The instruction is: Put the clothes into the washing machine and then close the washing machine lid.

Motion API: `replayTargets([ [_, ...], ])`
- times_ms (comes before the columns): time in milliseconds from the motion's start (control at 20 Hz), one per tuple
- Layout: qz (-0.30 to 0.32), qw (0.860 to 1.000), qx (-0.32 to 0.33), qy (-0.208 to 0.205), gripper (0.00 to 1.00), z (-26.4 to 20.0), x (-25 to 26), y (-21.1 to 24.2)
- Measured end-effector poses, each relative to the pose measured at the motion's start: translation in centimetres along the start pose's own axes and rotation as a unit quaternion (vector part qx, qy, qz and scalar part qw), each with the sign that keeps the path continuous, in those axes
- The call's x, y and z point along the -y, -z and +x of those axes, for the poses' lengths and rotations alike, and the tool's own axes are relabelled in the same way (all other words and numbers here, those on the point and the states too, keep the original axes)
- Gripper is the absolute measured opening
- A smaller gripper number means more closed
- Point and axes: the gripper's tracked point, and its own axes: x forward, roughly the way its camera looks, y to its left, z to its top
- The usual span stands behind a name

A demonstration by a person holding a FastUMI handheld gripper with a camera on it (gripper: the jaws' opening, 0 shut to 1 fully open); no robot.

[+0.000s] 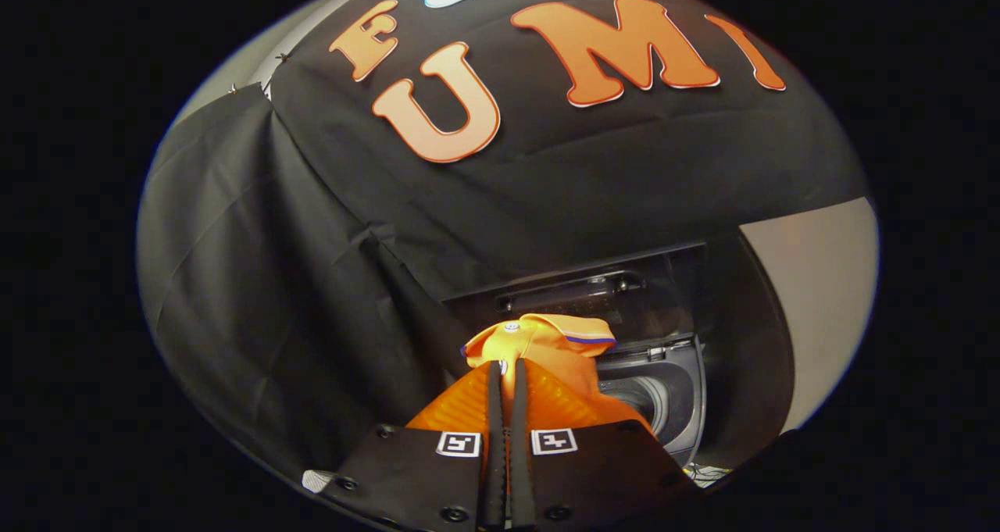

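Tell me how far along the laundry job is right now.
Done: the orange shirt is picked up, pinched between the nearly closed fingers of the tool. In hand: it hangs over the washer, whose lid stands open with the drum showing beyond it. Left: drop the shirt in, then close the lid.

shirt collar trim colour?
Orange shirt, collar edged with a blue stripe; gripper fingers shut on the shirt. Gripper view.
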Motion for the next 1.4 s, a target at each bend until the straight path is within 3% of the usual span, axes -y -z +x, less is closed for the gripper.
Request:
replayTargets([
  [200,0.005,1.0,-0.01,-0.004,0.1,3.7,-0.1,1.4],
  [350,-0.017,0.999,-0.033,0.024,0.1,5.5,1.8,3.1],
  [900,0.015,0.995,-0.078,0.059,0.11,13.9,7.3,9.7],
  [1400,0.039,0.975,-0.171,0.134,0.1,17.7,13.5,18.7],
])
